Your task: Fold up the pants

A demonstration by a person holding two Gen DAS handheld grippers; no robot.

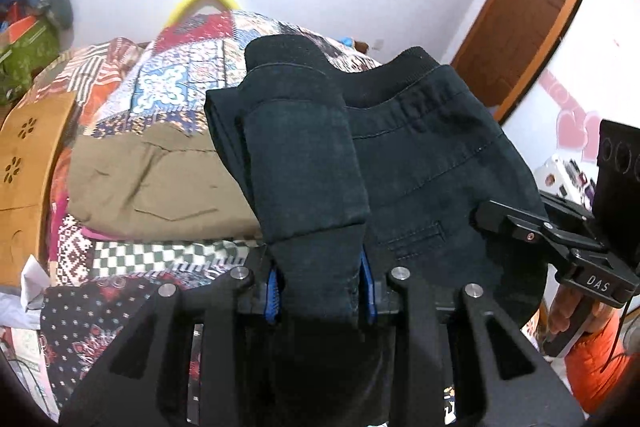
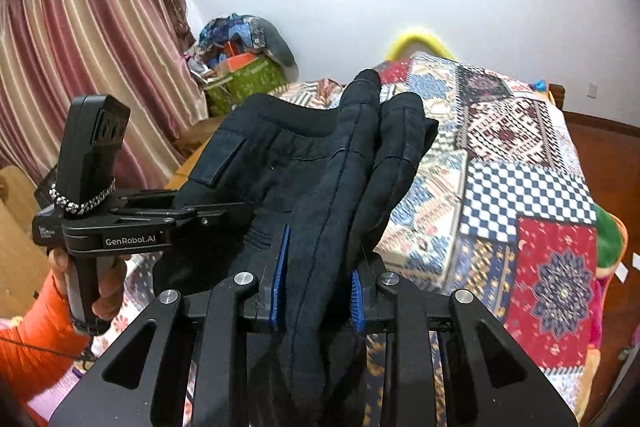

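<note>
The dark navy pants (image 1: 432,163) hang bunched in the air above the bed, waistband uppermost. My left gripper (image 1: 320,291) is shut on a thick fold of them, with the blue pads (image 1: 274,291) pressed against the cloth. In the right wrist view my right gripper (image 2: 320,287) is shut on another bunched part of the pants (image 2: 280,155). Each gripper shows in the other's view: the right gripper (image 1: 484,215) bites the cloth's right edge, and the left gripper (image 2: 240,211) bites its left side. The cloth covers the fingertips of both.
Below lies a bed with a patchwork quilt (image 2: 520,187). A folded khaki garment (image 1: 152,179) rests on it at the left. A wooden board (image 1: 24,155), a brown door (image 1: 532,11), curtains (image 2: 80,67) and a pile of bags (image 2: 248,63) ring the bed. An orange sleeve (image 2: 36,339) holds the left handle.
</note>
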